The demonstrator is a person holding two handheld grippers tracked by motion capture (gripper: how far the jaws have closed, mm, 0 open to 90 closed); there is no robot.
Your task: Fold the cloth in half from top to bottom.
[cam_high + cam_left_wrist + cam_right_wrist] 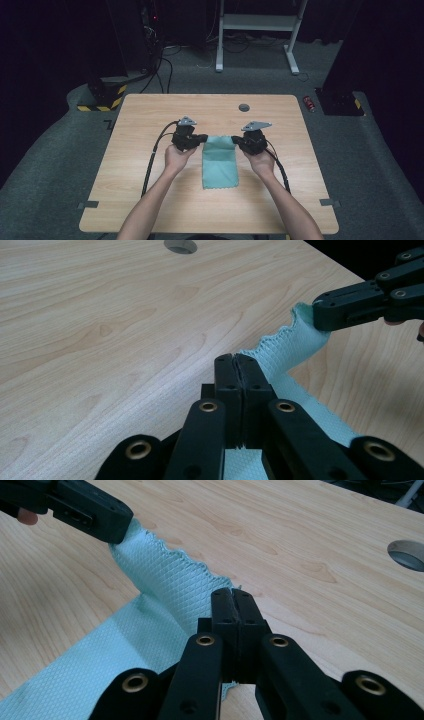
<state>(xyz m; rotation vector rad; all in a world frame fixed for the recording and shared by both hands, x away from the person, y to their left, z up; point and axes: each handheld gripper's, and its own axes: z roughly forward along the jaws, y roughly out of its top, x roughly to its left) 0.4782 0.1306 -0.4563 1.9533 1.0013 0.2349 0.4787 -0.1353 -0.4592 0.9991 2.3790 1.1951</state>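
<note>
A light green cloth [220, 162] lies in the middle of the wooden table [150, 200]. It is long and thin, so it looks folded. Its near end rests flat on the table. Its far end is lifted up a little.

The left gripper [196, 139] pinches the far left corner of the cloth. Its jaws are pressed together on the wavy edge, as the left gripper view shows [235, 371]. The right gripper [241, 143] pinches the far right corner the same way [231, 605]. The far edge hangs between the two grippers.

I think this is a folding job, and both corners are now caught. The next move is probably to lift the far edge and bring it toward the near end. Both hands need to move together and keep level. If one goes faster, the cloth may twist. The jaws should stay tight until the edges meet.

A round hole [244, 107] sits farther back in the table.
</note>
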